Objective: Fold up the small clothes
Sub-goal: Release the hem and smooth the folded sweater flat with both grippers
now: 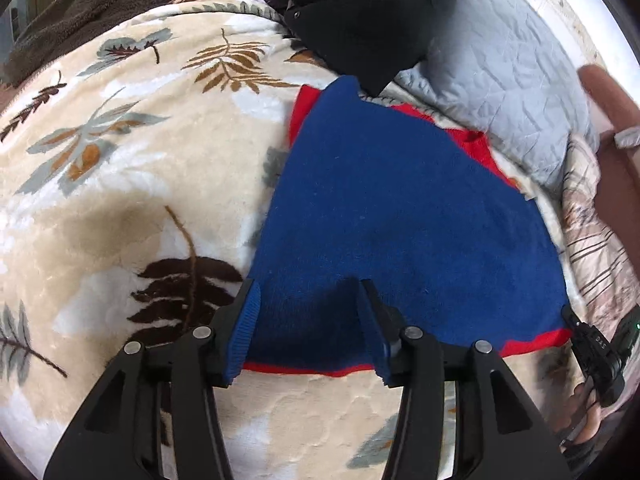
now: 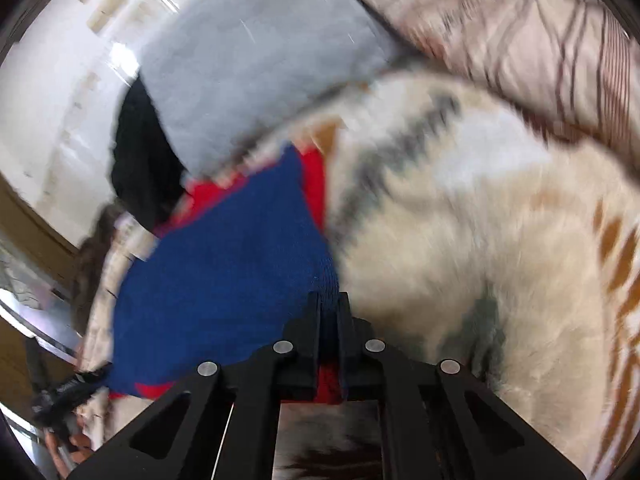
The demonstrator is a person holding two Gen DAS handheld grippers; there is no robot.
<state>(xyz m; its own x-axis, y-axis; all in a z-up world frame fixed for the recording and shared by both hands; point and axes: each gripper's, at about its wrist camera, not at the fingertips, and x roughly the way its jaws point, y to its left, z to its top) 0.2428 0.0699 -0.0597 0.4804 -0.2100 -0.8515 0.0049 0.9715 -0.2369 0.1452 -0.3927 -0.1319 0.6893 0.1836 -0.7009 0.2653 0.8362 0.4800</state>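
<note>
we see a blue-and-red knit garment (image 1: 400,208) flat on the leaf-print blanket (image 1: 120,160). black clothing (image 1: 360,12) and a grey pillow (image 1: 500,92) lie beyond it. left gripper (image 1: 312,300) released over the hem; right gripper (image 2: 329,312) clenched on the garment's corner. right wrist view blurred.

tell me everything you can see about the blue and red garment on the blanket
The blue and red garment is a small knit piece, blue on top with red showing along its near hem and far edges. It lies mostly flat on the leaf-print blanket, its far tip close to a black cloth. The left gripper stands open astride its near edge. The right gripper is shut on a corner.
</note>
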